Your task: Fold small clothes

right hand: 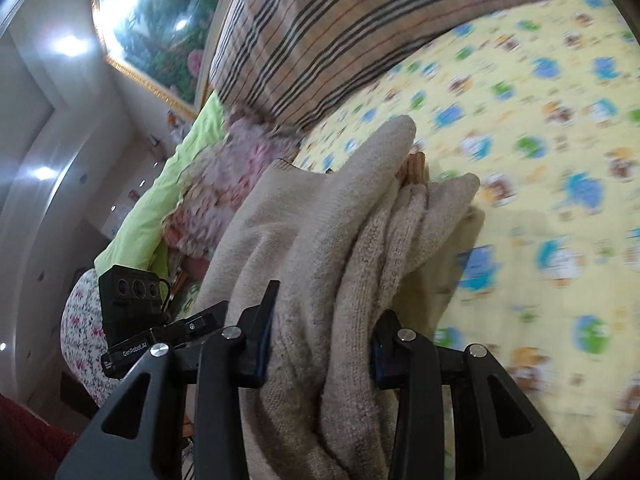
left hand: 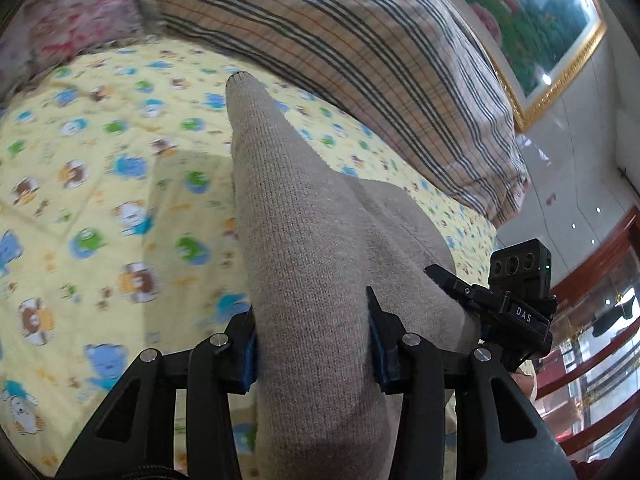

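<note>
A: Which step is this?

B: Mid-carry, I judge. Left tongs (left hand: 312, 344) clamp a beige knit (left hand: 304, 240), a sleeve-like length running up toward 12 o'clock over the bed (left hand: 100, 160). Right tongs (right hand: 320, 344) pinch a bunched wad of the same knit (right hand: 320, 240).

A: And next?

B: Probably spread it flat on the yellow sheet, then fold. That needs both ends drawn apart and lowered together.

A: Room?

B: Open sheet at 9 o'clock in the left view, 3 o'clock in the right. A striped quilt (left hand: 360, 60) crowds 12 to 2; the bed's edge lies just beyond it.
</note>
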{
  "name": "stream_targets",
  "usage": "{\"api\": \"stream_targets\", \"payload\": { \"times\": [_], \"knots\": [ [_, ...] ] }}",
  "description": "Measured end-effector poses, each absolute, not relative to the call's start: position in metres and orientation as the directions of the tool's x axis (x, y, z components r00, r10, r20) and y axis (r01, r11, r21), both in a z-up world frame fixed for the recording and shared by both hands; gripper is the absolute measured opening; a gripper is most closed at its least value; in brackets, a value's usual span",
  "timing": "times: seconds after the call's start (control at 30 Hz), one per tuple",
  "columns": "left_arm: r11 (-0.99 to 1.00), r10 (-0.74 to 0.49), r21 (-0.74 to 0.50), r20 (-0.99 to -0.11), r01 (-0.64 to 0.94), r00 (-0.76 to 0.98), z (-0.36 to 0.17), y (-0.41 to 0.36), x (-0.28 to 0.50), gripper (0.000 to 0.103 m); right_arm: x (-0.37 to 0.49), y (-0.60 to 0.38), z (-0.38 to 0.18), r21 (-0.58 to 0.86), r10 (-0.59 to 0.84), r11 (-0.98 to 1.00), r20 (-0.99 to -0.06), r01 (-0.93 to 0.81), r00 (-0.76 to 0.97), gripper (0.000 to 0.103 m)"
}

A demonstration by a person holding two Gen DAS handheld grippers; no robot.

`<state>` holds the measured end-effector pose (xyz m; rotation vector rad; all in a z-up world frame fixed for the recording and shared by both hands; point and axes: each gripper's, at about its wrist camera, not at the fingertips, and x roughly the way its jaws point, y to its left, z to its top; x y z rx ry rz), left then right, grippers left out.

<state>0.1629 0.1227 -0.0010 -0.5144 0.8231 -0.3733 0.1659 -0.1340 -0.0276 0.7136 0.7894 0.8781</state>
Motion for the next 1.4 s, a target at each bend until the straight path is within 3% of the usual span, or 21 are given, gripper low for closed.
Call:
{"api": "stream_targets", "payload": {
  "times": [0.2, 0.47, 0.6, 1.13, 1.2, 1.3, 1.4],
  "knots": [
    [0.792, -0.518, -0.605, -0.595, 0.082, 0.615, -0.041, 0.149, 0.156, 0.046, 0.172, -0.120, -0.055, 0.817, 0.859, 0.477, -0.357, -0.322, 0.367, 0.043],
    [0.836, -0.463, -0.544, -0.641, 0.063, 0.613, -0.048, 0.141, 0.158, 0.059, 0.176, -0.125, -0.067, 0.789, 0.813, 0.552, -0.438, -0.270, 0.382, 0.053],
    [0.857, -0.428, -0.514, -0.671, 0.036, 0.606, -0.035, 0.141, 0.150, 0.060, 0.173, -0.126, -0.054, 0.765, 0.782, 0.593, -0.472, -0.253, 0.406, 0.058],
    [0.934, -0.214, -0.349, -0.711, -0.072, 0.670, 0.000, 0.142, 0.074, 0.060, 0.088, -0.166, -0.010, 0.688, 0.668, 0.678, -0.429, -0.259, 0.607, 0.058],
    [0.936, -0.210, -0.346, -0.696, -0.065, 0.687, 0.007, 0.143, 0.071, 0.060, 0.080, -0.158, -0.006, 0.666, 0.659, 0.693, -0.432, -0.275, 0.616, 0.054],
    [0.950, -0.184, -0.308, -0.685, -0.052, 0.705, 0.019, 0.136, 0.072, 0.060, 0.075, -0.142, 0.003, 0.638, 0.664, 0.703, -0.429, -0.315, 0.613, 0.036],
    [0.958, -0.205, -0.287, -0.655, 0.011, 0.727, 0.030, 0.123, 0.073, 0.060, 0.078, -0.125, 0.009, 0.612, 0.676, 0.708, -0.442, -0.352, 0.589, 0.031]
  ]
}}
